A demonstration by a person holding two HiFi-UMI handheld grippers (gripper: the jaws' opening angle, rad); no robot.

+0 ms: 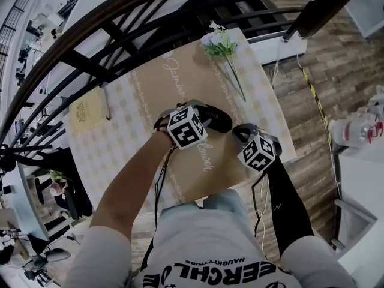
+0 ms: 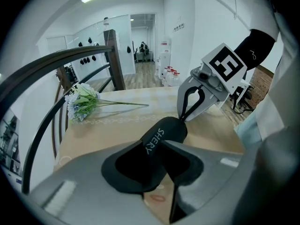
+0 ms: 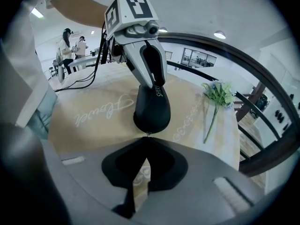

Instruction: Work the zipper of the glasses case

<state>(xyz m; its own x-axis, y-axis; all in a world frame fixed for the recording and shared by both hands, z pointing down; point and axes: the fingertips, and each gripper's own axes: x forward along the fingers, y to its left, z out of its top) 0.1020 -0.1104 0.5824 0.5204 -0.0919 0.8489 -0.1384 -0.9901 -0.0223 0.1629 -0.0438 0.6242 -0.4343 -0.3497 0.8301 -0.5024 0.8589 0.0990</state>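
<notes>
On the table [image 1: 267, 110]: a tan runner [image 1: 180, 83] with pale script is running from near to far down the middle, with checked cloth showing on both sides of it.
Case [image 1: 215, 120]: the black glasses case is sitting over the runner near the table's middle, between the two grippers. Its length is running left to right in the head view. Whether it is touching the runner cannot be told.
Left gripper [image 2: 159, 149]: it is clamping the left part of the case, with its jaws pressing on either side of the case body. The white lettering on the case is facing up just beyond the pads.
Right gripper [image 3: 146, 139]: it is sitting at the right end of the case, and its jaws are pressing together tip to tip. They are pinching the small pull [image 3: 148, 134] that is sticking out of that end.
Arms: both are reaching down and forward over the near table edge, the left one bare and the right one wearing a dark sleeve.
Flowers [image 1: 219, 44]: a small bunch with pale blooms is lying on the far part of the table, well apart from the case, with its stems pointing toward the near right.
Book [image 1: 89, 110]: it is lying on the left side of the table, well away from both grippers.
Railing [image 1: 120, 17]: a dark curved rail is sweeping around the far and left sides of the table.
</notes>
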